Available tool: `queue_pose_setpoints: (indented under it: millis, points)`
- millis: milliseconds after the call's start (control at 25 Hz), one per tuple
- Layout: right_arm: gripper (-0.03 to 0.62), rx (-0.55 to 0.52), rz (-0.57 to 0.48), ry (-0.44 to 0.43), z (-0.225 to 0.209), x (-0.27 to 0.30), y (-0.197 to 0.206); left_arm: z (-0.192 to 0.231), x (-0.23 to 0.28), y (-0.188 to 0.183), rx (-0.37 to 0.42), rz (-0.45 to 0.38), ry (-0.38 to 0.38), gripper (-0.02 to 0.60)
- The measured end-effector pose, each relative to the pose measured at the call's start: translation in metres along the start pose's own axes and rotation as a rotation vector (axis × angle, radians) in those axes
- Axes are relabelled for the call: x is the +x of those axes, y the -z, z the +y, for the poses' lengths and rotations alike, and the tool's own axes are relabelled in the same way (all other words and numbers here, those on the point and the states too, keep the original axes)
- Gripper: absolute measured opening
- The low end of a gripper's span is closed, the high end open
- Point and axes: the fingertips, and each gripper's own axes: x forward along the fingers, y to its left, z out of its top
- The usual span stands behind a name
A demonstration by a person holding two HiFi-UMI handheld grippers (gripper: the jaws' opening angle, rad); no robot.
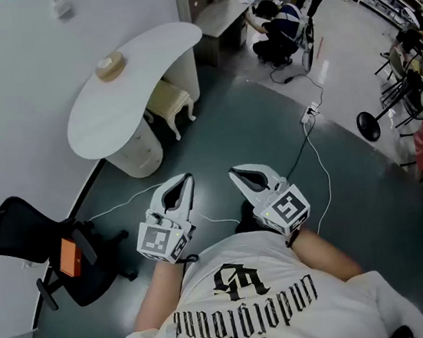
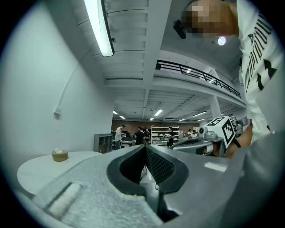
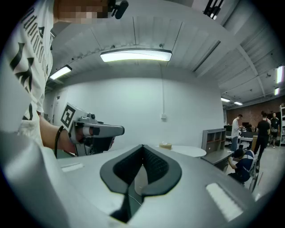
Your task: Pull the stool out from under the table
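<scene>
Grey-green floor, white wall along the L side. Far L: black office chair w/ an orange item on it, well apart from everything else.

White curved surface stands against the wall on a ribbed round base at its near end. Small tan round pot sits on top, near the wall-side edge, approx. mid-length.

Cream stool is under the surface, just past the round base. Its seat is mostly tucked beneath the room-side edge, part of the seat and two curved legs showing on the floor.

L claw is pressed together w/ nothing in it, held low in front of the person's chest, tip aimed toward the surface, well apart from the stool. L gripper view: pads meet at the tip, surface & pot off to the L beyond.

R claw is just beside the L one, also pressed together & empty. R gripper view: tips closed, surface w/ pot straight ahead in the distance.

R of the claws: thin white cable runs over the floor to a power strip. Person crouches farther back. Black round-base stand near the R edge.
</scene>
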Motion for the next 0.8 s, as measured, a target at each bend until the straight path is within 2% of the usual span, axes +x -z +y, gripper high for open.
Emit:
queue_pose_setpoints:
  millis: [520, 800]
  points:
    - [0.002, 0.015, 0.004, -0.004, -0.001, 0.002, 0.007, 0.0, 0.004, 0.003, -0.013, 0.012, -0.007, 0.006]
    - [0.002, 0.013, -0.011, -0.004, -0.032, 0.009, 0.012, 0.005, 0.03, 0.0, -0.008, 0.024, -0.042, 0.006]
